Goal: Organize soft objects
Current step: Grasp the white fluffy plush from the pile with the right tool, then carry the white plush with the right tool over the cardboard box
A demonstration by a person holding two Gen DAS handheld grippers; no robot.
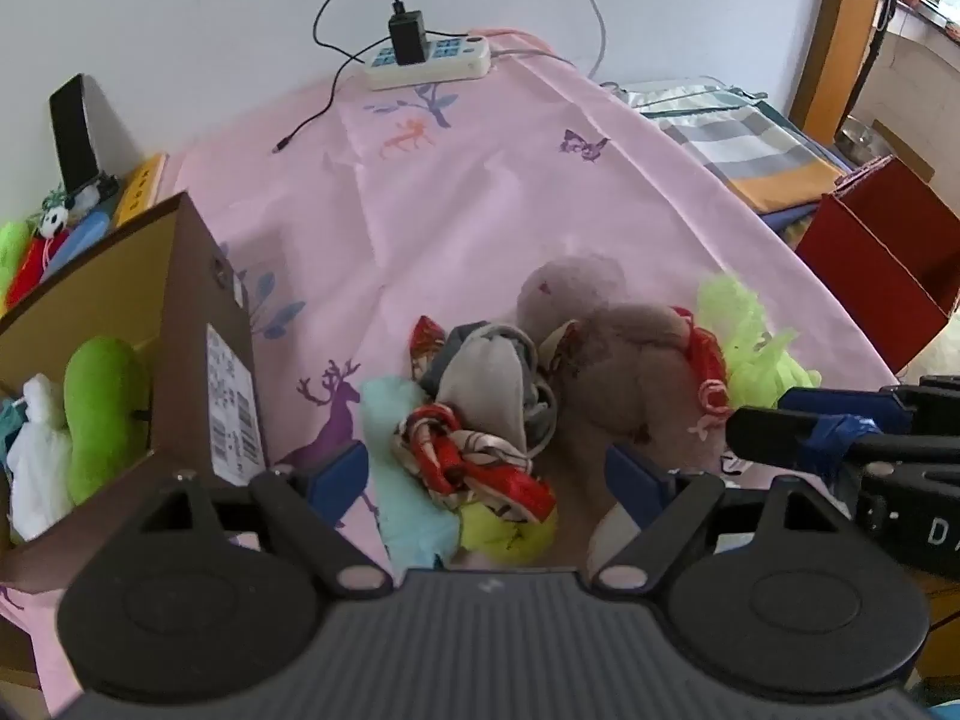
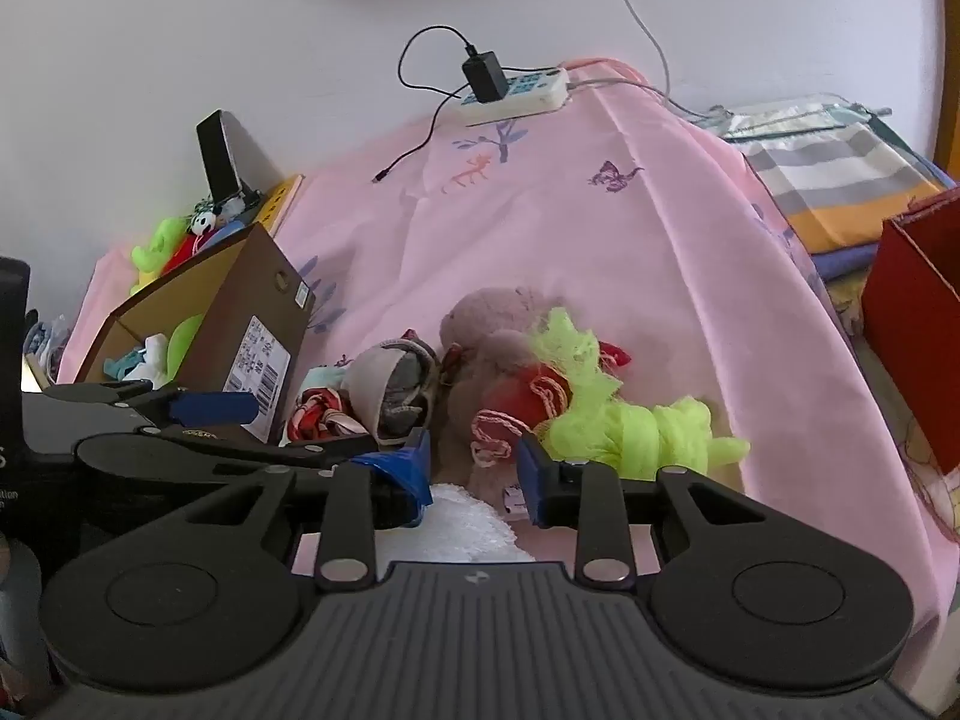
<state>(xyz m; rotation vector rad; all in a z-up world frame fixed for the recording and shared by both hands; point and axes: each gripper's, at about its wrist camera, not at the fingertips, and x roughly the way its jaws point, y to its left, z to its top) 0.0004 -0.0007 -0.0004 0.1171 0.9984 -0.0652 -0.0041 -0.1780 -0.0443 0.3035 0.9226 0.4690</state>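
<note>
A heap of soft things lies on the pink sheet (image 1: 480, 192): a mauve plush toy (image 1: 606, 354), a grey sock bundle (image 1: 492, 384), a red patterned scarf (image 1: 474, 462), a pale blue cloth (image 1: 402, 480) and a neon green mesh cloth (image 1: 750, 348). My left gripper (image 1: 489, 471) is open, its jaws either side of the scarf, holding nothing. My right gripper (image 2: 474, 468) is open just short of the plush toy (image 2: 486, 324) and the green mesh (image 2: 612, 420). A brown cardboard box (image 1: 198, 324) on the left holds a green plush (image 1: 102, 408) and a white cloth (image 1: 36, 456).
A white power strip (image 1: 432, 60) with a black charger and cable lies at the far edge by the wall. A red box (image 1: 882, 264) stands on the right beside folded striped bedding (image 1: 744, 144). More small toys (image 1: 54, 222) and a black phone (image 1: 75, 132) sit behind the cardboard box.
</note>
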